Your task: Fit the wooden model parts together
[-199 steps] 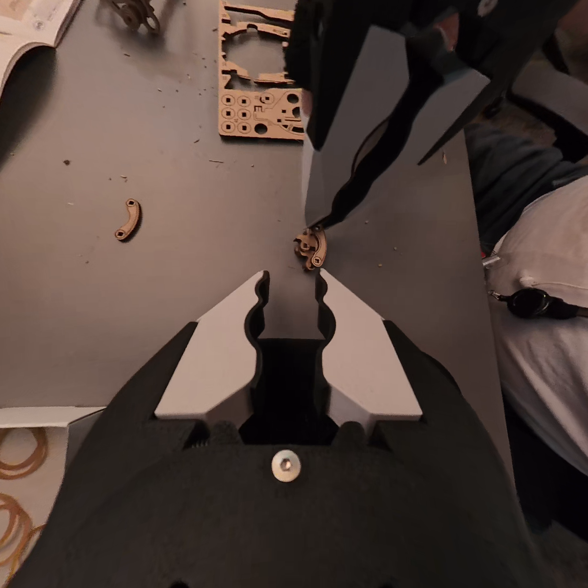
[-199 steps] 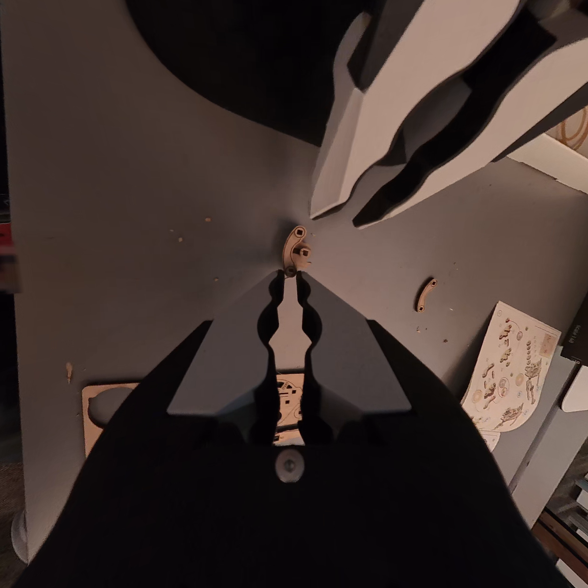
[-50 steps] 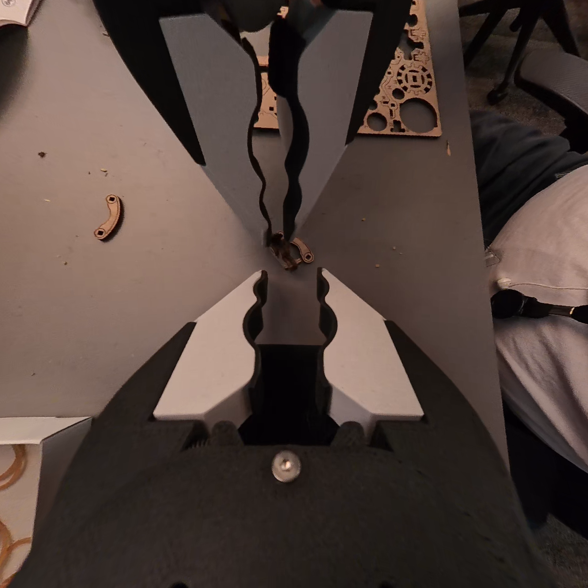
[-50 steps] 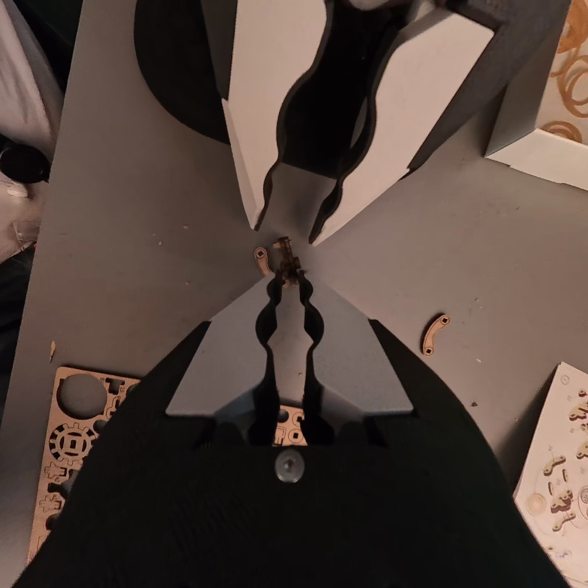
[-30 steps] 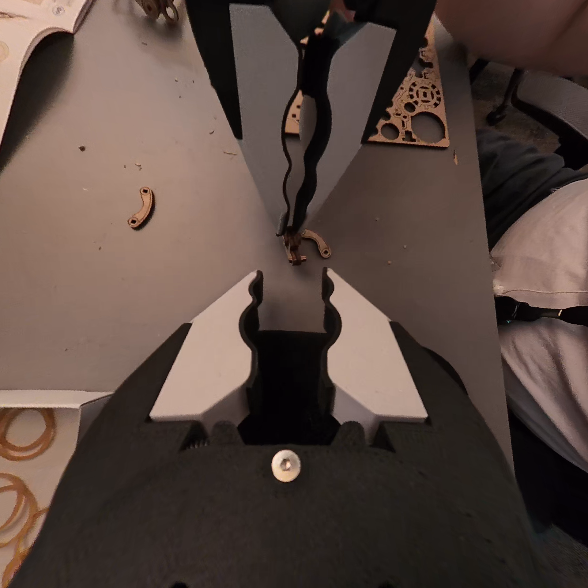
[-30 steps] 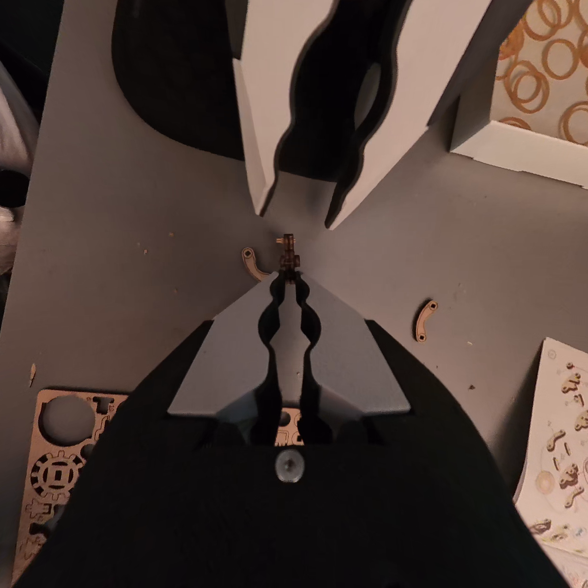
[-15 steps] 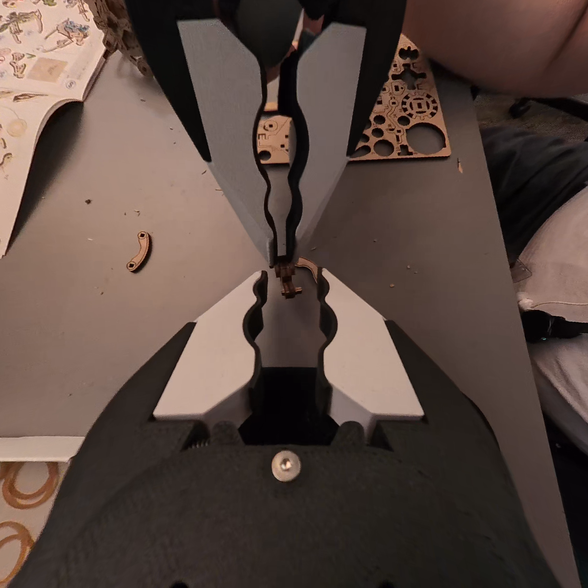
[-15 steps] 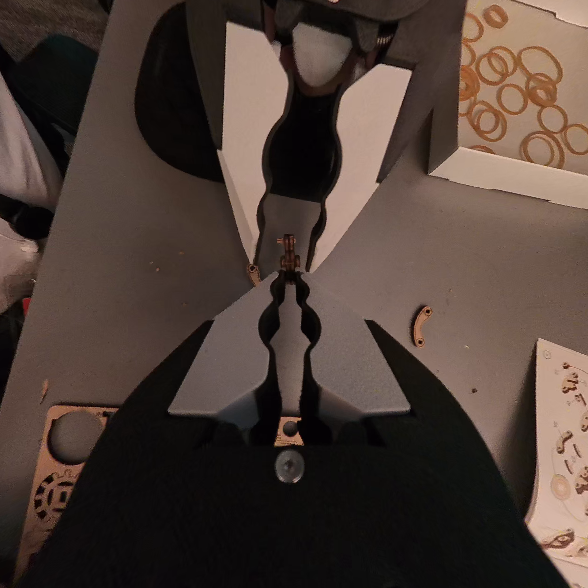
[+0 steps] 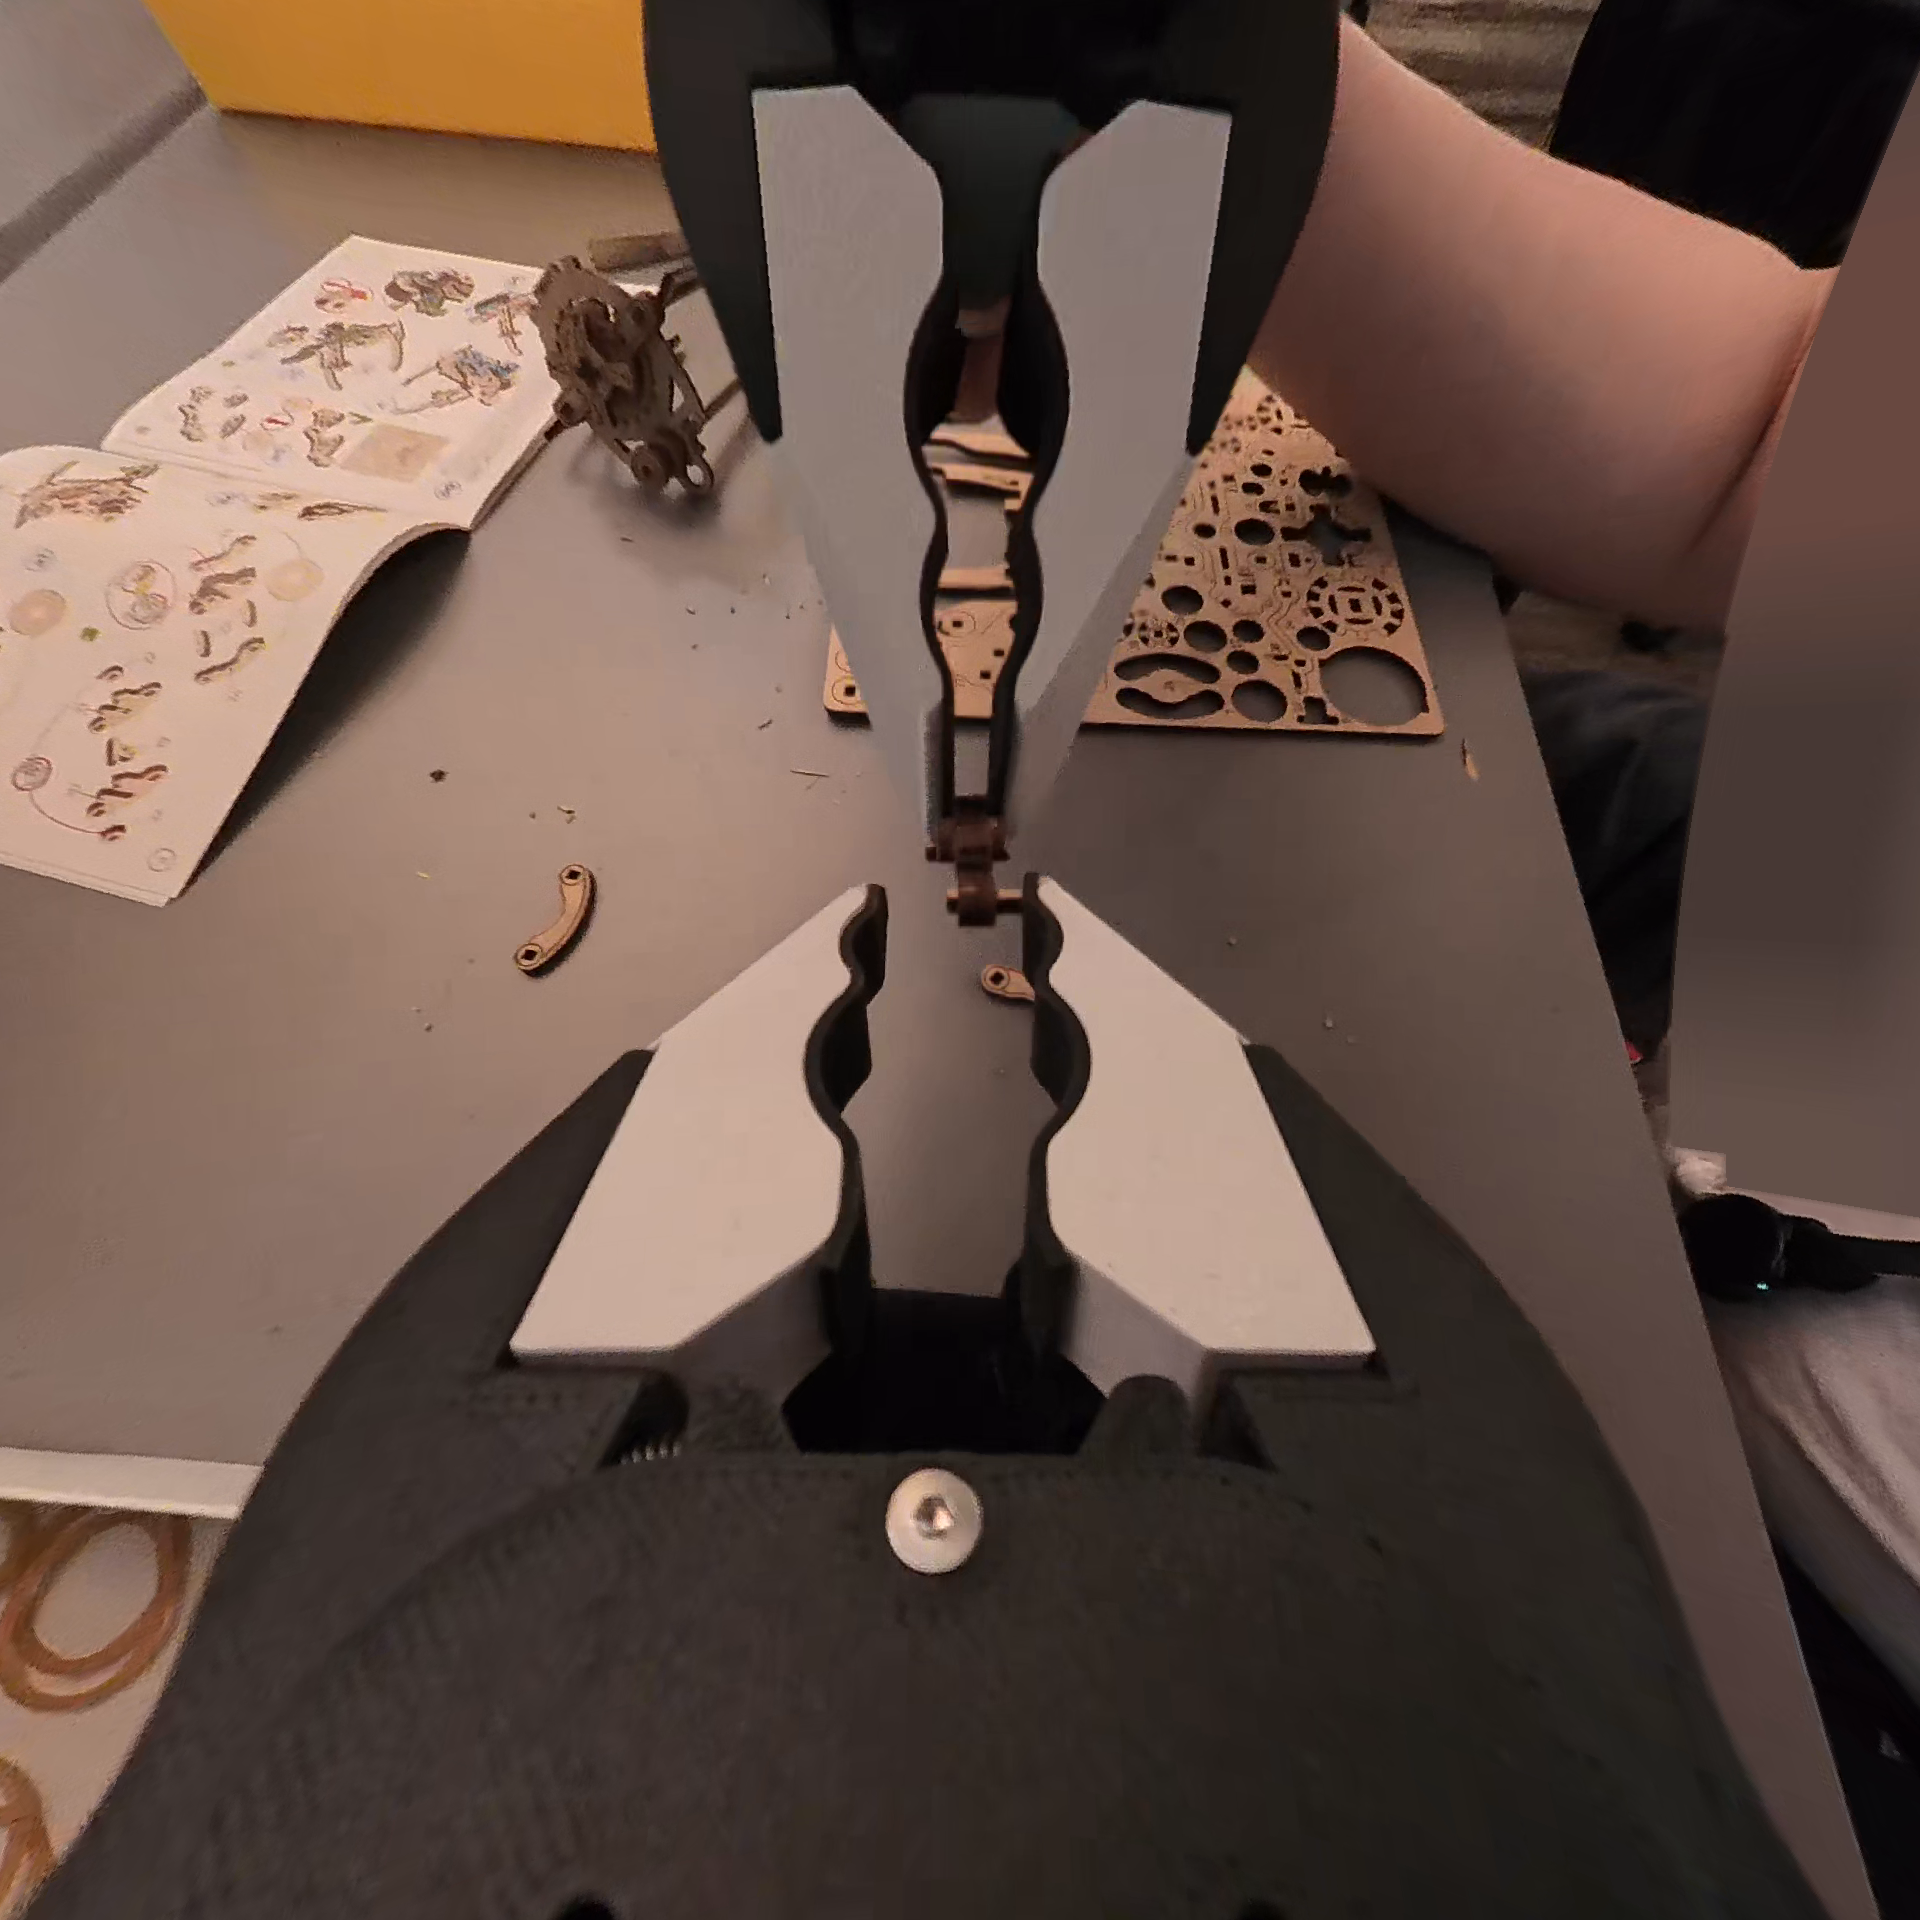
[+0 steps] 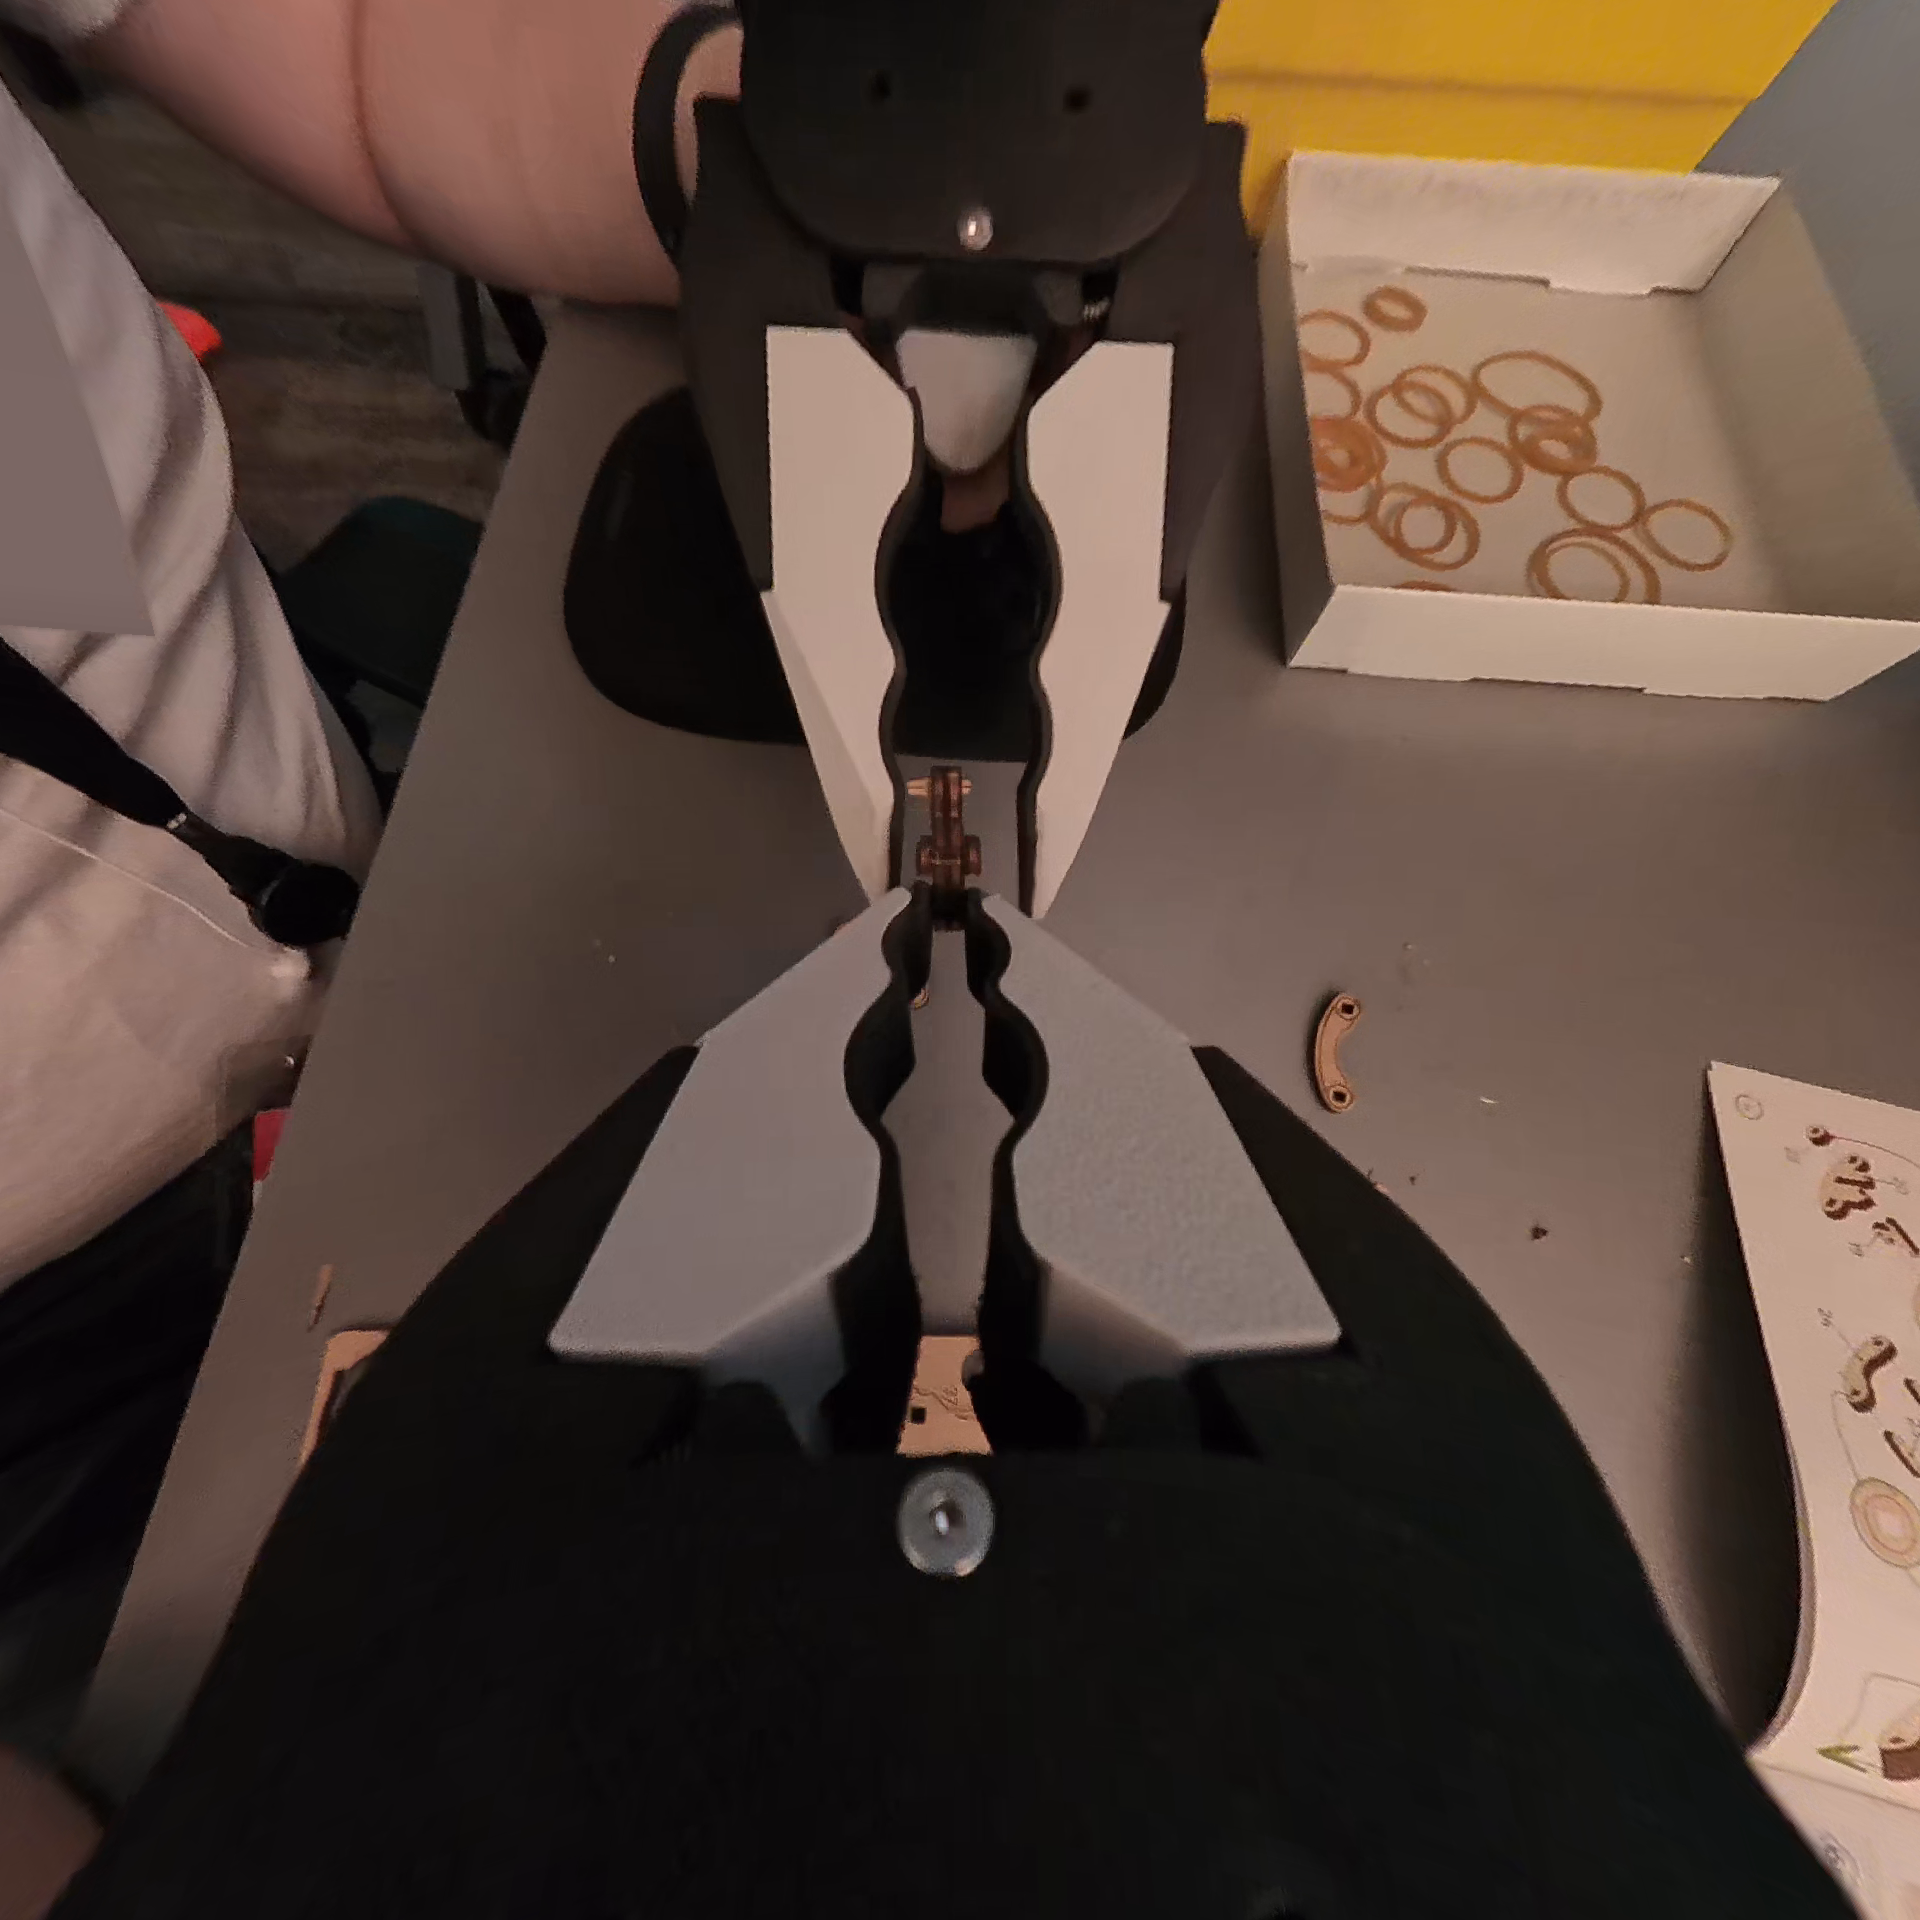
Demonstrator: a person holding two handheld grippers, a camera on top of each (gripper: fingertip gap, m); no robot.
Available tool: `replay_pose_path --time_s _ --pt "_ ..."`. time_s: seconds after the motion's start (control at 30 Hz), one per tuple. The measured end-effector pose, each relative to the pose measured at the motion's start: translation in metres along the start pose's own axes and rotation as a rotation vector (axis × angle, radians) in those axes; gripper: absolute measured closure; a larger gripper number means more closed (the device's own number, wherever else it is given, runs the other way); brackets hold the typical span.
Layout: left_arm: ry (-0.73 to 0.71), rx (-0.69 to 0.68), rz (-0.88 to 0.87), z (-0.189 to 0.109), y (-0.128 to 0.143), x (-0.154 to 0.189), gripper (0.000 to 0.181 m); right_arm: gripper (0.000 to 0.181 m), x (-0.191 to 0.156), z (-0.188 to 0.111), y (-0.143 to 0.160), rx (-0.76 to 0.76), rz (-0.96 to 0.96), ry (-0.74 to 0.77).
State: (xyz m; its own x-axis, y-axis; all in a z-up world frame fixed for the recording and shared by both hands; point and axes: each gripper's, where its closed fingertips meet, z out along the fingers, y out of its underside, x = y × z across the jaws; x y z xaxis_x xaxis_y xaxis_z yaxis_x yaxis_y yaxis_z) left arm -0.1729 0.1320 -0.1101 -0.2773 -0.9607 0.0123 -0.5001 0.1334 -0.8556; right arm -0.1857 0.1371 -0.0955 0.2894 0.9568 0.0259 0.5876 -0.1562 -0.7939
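My right gripper (image 10: pixel 940 900) is shut on a small dark wooden assembly (image 10: pixel 943 831) and holds it above the grey table. In the left wrist view it (image 9: pixel 966 795) comes down from the top, with the assembly (image 9: pixel 975 868) sticking out below its tips. My left gripper (image 9: pixel 956 902) is open, and its fingertips stand on either side of the assembly's free end without closing on it. It faces me in the right wrist view (image 10: pixel 958 857). A loose curved wooden piece (image 9: pixel 1006 982) lies on the table under the assembly, partly hidden by my left gripper's finger.
A second curved piece (image 9: pixel 556 920) (image 10: pixel 1333 1049) lies to the side. An open instruction booklet (image 9: pixel 208 571), a partly built wooden model (image 9: pixel 618 374) and a laser-cut wood sheet (image 9: pixel 1268 634) lie beyond. A white box (image 10: pixel 1558 644) holds rubber bands. A person's arm (image 9: pixel 1507 364) reaches in at the right. My left and right fingertips are right by each other. From either gripper's tips it is about 20 cm to the partly built wooden model (image 9: pixel 618 374).
My right gripper lifted the assembly off the table, leaving one curved piece behind. Both grippers rose and closed in, so my open left fingers now flank the assembly's end.
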Motion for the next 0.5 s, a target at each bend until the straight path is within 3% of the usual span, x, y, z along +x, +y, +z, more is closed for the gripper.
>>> replay_pose_path --time_s 0.3,0.5 --pt "0.029 0.118 -0.063 -0.006 -0.017 0.001 0.168 0.177 0.004 -0.01 -0.003 0.059 0.029 0.008" --pt "0.045 0.119 -0.086 -0.005 -0.016 0.001 0.177 0.178 0.004 -0.01 -0.003 0.064 0.016 0.01"
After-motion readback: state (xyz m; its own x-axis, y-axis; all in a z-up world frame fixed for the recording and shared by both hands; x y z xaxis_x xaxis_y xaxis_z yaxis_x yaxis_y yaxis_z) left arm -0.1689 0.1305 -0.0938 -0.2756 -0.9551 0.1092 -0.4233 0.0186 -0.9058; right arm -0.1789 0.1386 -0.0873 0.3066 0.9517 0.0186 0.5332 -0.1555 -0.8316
